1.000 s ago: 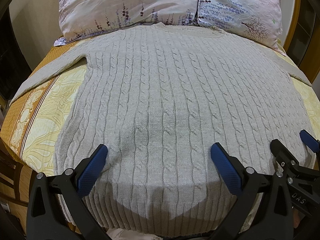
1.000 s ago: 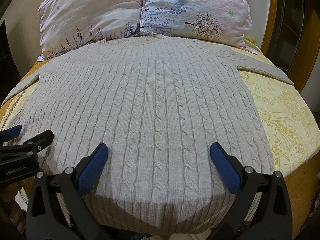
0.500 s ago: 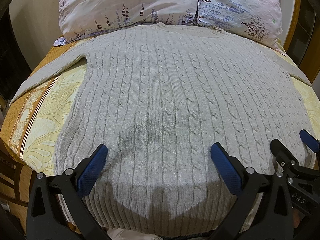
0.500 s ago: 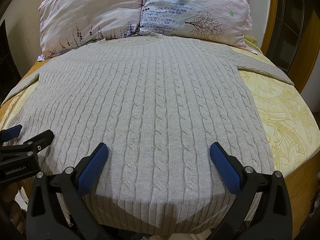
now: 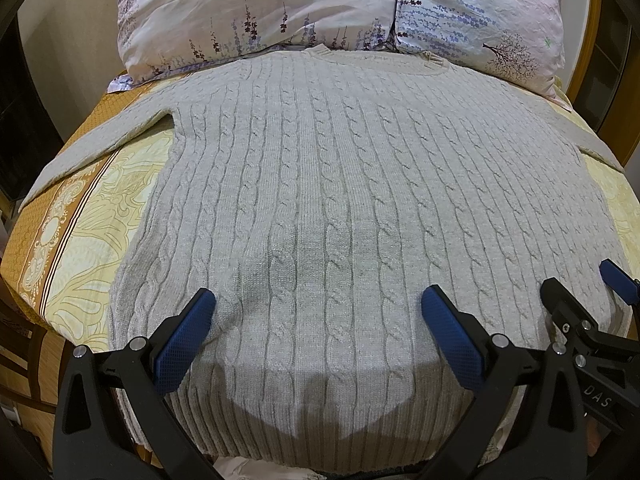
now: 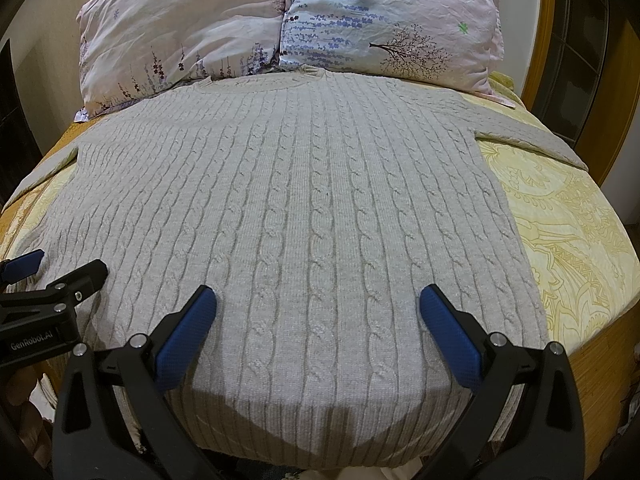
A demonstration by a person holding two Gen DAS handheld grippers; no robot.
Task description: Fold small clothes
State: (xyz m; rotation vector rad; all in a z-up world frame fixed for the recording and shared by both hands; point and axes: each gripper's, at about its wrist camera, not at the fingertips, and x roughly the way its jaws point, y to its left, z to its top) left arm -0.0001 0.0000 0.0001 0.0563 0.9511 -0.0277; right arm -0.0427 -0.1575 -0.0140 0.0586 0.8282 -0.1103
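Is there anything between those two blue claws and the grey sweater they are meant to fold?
Nothing visible. The sweater lies flat and bare on the bed, and both the left gripper and the right gripper hang open just over its hem. The pillows sit beyond the collar.

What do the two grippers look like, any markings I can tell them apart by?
Both are alike: black plastic frames with silver screws and two fingers carrying blue textured pads. The left gripper shows white "GenRobot.AI" lettering on its side in the right wrist view; the right gripper shows "DAS" in the left wrist view. No cables or sleeves are visible.
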